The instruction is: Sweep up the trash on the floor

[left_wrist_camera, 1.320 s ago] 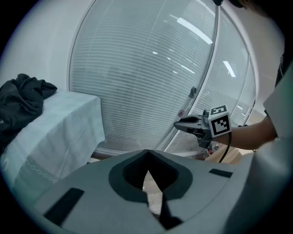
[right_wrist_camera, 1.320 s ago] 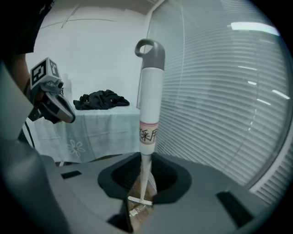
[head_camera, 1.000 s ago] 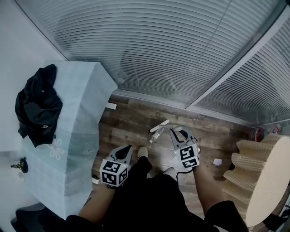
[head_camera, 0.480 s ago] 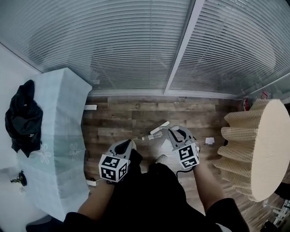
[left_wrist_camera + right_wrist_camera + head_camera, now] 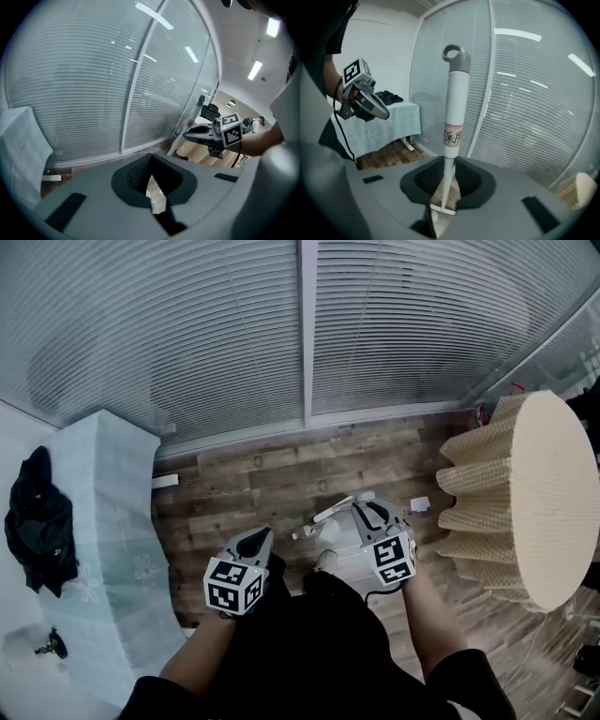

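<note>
My right gripper (image 5: 362,509) is shut on the thin rod of a sweeping tool's long handle (image 5: 455,93). The handle is a white tube with a grey loop on top and a red-lettered label. In the head view the white handle (image 5: 334,509) slants left from the jaws over the wooden floor (image 5: 244,493). My left gripper (image 5: 259,539) hangs beside it at the same height; its jaws meet at the tips with nothing seen between them (image 5: 150,159). A white paper scrap (image 5: 420,504) lies on the floor to the right. Another white piece (image 5: 165,481) lies by the blue table.
A table under a light blue cloth (image 5: 103,540) stands at the left with a black garment (image 5: 39,521) on it. A round beige fluted table (image 5: 530,493) stands at the right. A glass wall with blinds (image 5: 309,343) closes the far side. A white shoe (image 5: 325,562) shows below the grippers.
The head view has swung to the right: the blue table slid left and the beige round table came further in. Both grippers keep the same pose and the handle stays held.
</note>
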A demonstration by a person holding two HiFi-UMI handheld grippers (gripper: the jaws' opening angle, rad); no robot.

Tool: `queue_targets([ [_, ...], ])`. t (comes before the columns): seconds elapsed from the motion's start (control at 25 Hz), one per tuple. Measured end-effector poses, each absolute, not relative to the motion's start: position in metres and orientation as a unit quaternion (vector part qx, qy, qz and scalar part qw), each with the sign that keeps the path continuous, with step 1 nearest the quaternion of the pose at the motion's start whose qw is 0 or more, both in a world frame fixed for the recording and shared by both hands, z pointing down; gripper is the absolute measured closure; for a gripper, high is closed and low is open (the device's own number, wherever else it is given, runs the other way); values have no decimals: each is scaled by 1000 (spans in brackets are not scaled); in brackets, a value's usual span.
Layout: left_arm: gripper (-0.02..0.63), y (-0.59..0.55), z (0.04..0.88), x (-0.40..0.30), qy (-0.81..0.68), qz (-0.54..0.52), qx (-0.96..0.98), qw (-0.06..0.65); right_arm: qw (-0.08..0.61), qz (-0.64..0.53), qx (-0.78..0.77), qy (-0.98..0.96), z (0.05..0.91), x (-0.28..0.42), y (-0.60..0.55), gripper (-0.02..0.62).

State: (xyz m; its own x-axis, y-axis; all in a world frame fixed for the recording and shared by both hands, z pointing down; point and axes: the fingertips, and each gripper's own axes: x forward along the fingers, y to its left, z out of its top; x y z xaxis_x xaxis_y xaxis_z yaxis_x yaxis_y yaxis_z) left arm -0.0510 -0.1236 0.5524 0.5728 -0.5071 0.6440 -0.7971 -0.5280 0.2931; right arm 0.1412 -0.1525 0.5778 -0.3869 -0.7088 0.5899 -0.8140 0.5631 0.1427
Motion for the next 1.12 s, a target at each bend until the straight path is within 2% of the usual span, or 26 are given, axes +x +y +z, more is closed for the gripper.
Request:
queue_targets([
  [0.4, 609, -121, 555, 19, -330, 259, 865, 277, 282, 111, 588, -750, 561, 268, -142, 512],
  [0.76, 609, -124, 558, 57, -312, 291, 865, 264, 243, 113, 722, -638, 540, 428, -153, 512],
  [1.12, 609, -138, 560, 81, -303, 327, 859, 253, 247, 104, 808, -525, 557, 551, -136, 512],
])
